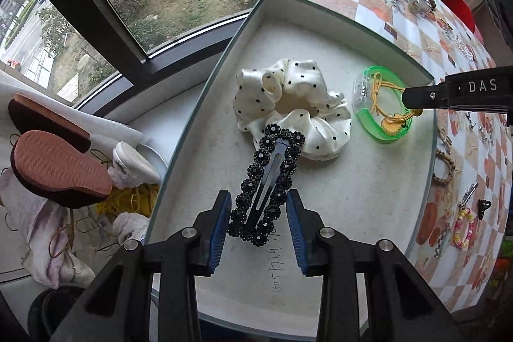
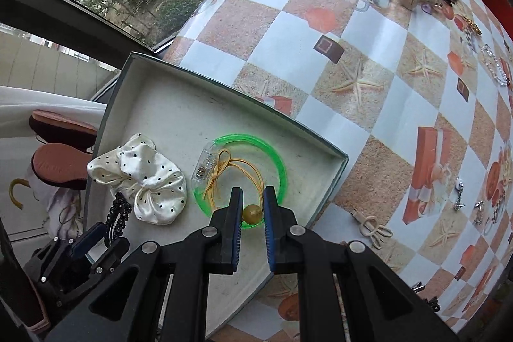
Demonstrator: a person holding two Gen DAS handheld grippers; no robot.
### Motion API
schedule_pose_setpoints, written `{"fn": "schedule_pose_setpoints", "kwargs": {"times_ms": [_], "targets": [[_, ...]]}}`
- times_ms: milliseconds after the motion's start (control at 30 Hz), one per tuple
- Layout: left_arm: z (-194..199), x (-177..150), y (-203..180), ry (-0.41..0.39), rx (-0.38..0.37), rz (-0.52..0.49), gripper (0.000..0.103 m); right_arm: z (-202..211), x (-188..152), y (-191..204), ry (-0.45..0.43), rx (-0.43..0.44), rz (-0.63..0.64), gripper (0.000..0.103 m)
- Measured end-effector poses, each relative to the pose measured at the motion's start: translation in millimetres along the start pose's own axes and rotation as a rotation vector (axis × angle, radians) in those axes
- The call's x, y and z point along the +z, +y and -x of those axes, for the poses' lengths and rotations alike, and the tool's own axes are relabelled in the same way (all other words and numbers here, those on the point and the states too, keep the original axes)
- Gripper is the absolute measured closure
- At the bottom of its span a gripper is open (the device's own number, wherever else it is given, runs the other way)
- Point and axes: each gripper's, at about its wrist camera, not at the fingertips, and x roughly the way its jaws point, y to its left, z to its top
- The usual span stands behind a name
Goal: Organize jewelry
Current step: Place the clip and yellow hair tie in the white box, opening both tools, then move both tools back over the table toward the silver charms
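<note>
Two claws over the box (image 1: 224, 79): left claw (image 1: 259, 223) grips the black snap clip (image 1: 266, 185), right claw (image 2: 251, 213) pinches the yellow bead tie (image 2: 251, 213) inside the green bangle (image 2: 282, 169). Placing step; next, release both.

Both pictures are bright with soft daylight. It comes in through the window (image 1: 105, 5) at the upper left of each frame. Shadows are faint and soft. Nothing shines too hard. The middle of each picture is sharp. The round lens bends straight lines, so the table (image 2: 368, 79) bulges like a ball. The corners go dark and a bit fuzzy.
</note>
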Motion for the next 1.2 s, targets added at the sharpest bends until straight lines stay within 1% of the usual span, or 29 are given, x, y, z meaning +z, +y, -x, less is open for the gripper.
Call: {"fn": "schedule_pose_setpoints", "kwargs": {"times_ms": [367, 500, 567, 633, 667, 733, 767, 800, 900, 967, 1067, 1100, 1167, 1200], "targets": [[-17.7, -5.1, -12.1, 0.029, 0.069, -0.043, 0.063, -20.4, 5.5, 1.4, 0.032, -0.060, 0.016, 0.088], [-17.5, -5.9, -14.8, 0.039, 0.086, -0.046, 0.063, -23.0, 3.9, 2.6, 0.045, -0.055, 0.011, 0.085], [-16.4, -6.2, -15.5, 0.039, 0.094, -0.045, 0.062, -19.8, 5.1, 0.8, 0.038, -0.046, 0.009, 0.075], [-14.6, -5.3, -15.9, 0.043, 0.091, -0.042, 0.062, -11.5, 3.8, -1.7, 0.026, -0.041, 0.007, 0.056], [-13.9, -4.9, -15.7, 0.044, 0.089, -0.040, 0.061, -8.7, 3.3, -1.4, 0.018, -0.038, 0.006, 0.053], [-11.4, -4.8, -14.3, 0.032, 0.091, -0.038, 0.020, -2.1, 3.5, -1.8, 0.008, -0.026, 0.003, 0.053], [-8.7, -4.9, -14.1, 0.016, 0.099, -0.038, 0.015, 0.8, 2.7, -1.5, 0.005, -0.018, 0.000, 0.051], [-5.0, -4.3, -15.9, 0.001, 0.104, -0.042, 0.015, 4.2, 2.0, -2.1, -0.002, -0.013, -0.001, 0.050], [-0.8, -2.6, -19.8, 0.000, 0.098, -0.057, 0.015, 15.5, -4.1, -4.1, -0.022, -0.001, -0.010, 0.046], [1.5, -1.0, -23.6, 0.004, 0.103, -0.068, 0.015, 24.5, -5.5, -12.5, -0.030, 0.007, -0.021, 0.044], [7.4, 0.7, -29.0, -0.015, 0.114, -0.089, 0.014, 31.0, -15.6, -19.9, -0.044, 0.014, -0.045, 0.040], [9.5, 1.7, -30.9, -0.021, 0.117, -0.093, 0.000, 34.4, -18.2, -23.8, -0.048, 0.017, -0.053, 0.040], [14.6, 3.5, -35.0, -0.050, 0.127, -0.102, 0.000, 39.8, -26.2, -31.5, -0.058, 0.026, -0.071, 0.035], [16.4, 4.4, -38.0, -0.055, 0.127, -0.110, 0.000, 42.3, -23.7, -35.5, -0.062, 0.029, -0.083, 0.032]]}}
